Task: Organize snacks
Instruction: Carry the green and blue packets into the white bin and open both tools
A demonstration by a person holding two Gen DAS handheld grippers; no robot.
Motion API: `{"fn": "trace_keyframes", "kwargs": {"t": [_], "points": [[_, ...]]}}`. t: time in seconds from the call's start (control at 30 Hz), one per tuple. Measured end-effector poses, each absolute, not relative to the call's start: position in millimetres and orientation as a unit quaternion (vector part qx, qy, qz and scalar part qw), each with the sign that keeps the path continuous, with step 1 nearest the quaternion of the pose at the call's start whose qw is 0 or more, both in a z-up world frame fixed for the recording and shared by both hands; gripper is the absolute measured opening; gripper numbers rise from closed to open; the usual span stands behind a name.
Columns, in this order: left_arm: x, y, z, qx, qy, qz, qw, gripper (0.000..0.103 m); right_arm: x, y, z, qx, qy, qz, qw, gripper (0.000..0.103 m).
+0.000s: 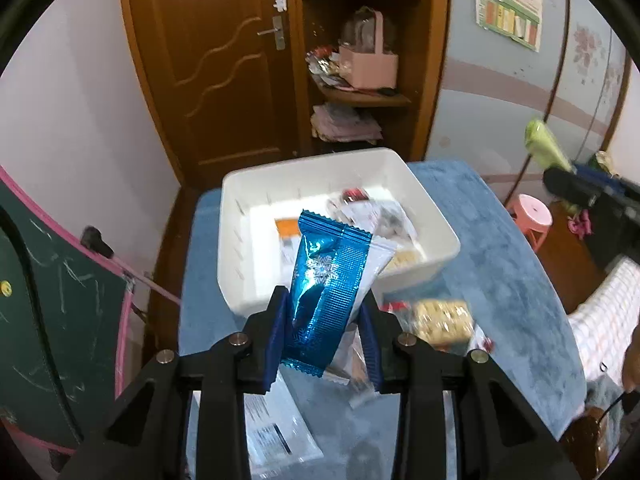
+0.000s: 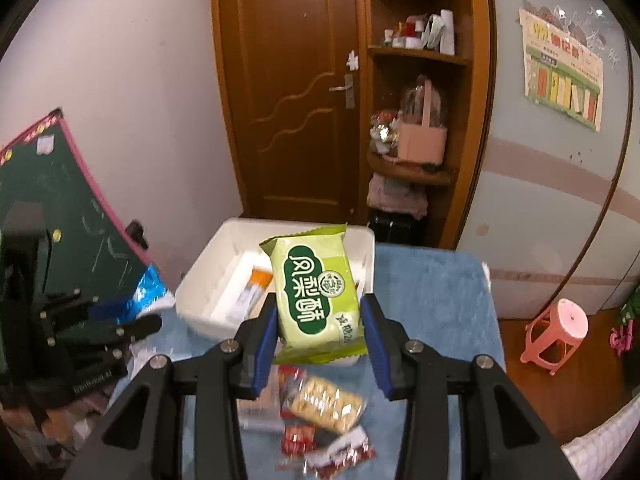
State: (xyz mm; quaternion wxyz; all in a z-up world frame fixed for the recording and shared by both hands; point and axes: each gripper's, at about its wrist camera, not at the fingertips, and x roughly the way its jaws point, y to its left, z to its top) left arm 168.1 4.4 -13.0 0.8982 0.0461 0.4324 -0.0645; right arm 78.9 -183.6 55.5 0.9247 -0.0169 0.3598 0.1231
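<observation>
My left gripper point(image 1: 325, 312) is shut on a shiny blue foil snack packet point(image 1: 326, 292) with a snowflake print, held upright above the blue-covered table, just short of the white bin point(image 1: 400, 168). My right gripper point(image 2: 319, 320) is shut on a green pastry packet point(image 2: 314, 300) with dark green lettering, held in front of the same white bin point(image 2: 224, 240). In the bin lie an orange-and-white packet point(image 1: 286, 230) and several other wrapped snacks. The left gripper point(image 2: 132, 320) with its blue packet also shows at the left of the right wrist view.
Loose snacks lie on the blue tablecloth point(image 2: 432, 292): a cracker pack point(image 2: 326, 402), small red wrapped sweets point(image 2: 340, 456) and a white packet point(image 1: 276, 436). A green chalkboard point(image 2: 60, 208) leans at the left. A wooden door, a shelf and a pink stool point(image 2: 558, 334) stand beyond.
</observation>
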Motion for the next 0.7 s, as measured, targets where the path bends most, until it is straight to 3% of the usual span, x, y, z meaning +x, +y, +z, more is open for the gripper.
{"fn": "trace_keyframes", "kwargs": {"t": [0.33, 0.7], "points": [[239.3, 14.9, 1.5, 0.033, 0.413, -0.025, 0.91, 0.032, 158.7, -165.3, 72.2, 0.001, 0.36, 0.115, 0.926, 0.041], [304.2, 21.3, -44.6, 0.017, 0.44, 0.008, 0.898, 0.033, 227.6, -138.6, 0.7, 0.004, 0.432, 0.101, 0.896, 0.042]]}}
